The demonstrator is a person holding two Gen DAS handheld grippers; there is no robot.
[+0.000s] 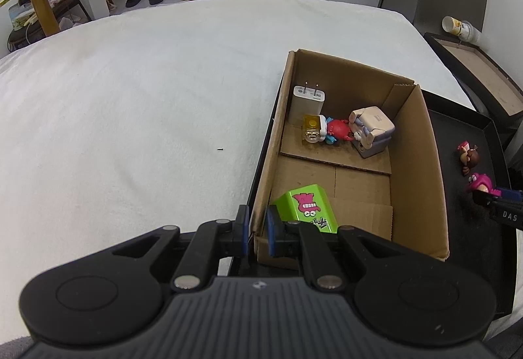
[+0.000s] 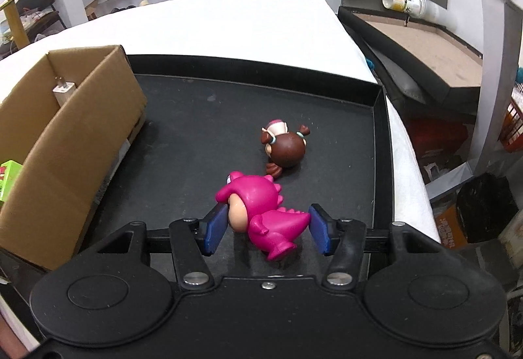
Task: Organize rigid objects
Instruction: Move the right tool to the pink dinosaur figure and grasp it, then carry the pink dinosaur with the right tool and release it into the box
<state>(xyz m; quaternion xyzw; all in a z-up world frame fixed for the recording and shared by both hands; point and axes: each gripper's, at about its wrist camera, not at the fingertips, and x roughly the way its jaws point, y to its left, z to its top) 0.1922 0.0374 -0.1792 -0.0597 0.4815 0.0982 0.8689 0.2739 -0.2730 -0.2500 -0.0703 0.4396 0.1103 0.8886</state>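
Note:
On the black tray (image 2: pixel 261 104) lies a pink dinosaur figure (image 2: pixel 261 205) on its side. My right gripper (image 2: pixel 264 228) is shut on it, one blue pad on its face and the other on its tail. A brown-haired doll (image 2: pixel 286 146) lies just beyond, touching the dinosaur's head. My left gripper (image 1: pixel 256 228) is shut on the near-left wall of the cardboard box (image 1: pixel 418 169). Inside the box are a green carton (image 1: pixel 307 208), a white charger (image 1: pixel 307 102), a red crab toy (image 1: pixel 338 128), a small yellow piece (image 1: pixel 312 128) and a beige armchair toy (image 1: pixel 372 130).
The box stands on the tray's left part, on a white-covered table (image 1: pixel 130 97). A dark shallow box (image 2: pixel 425 42) with a tipped paper cup (image 2: pixel 405 3) sits off the table's right side. Beyond the far edge are floor, slippers and a yellow table.

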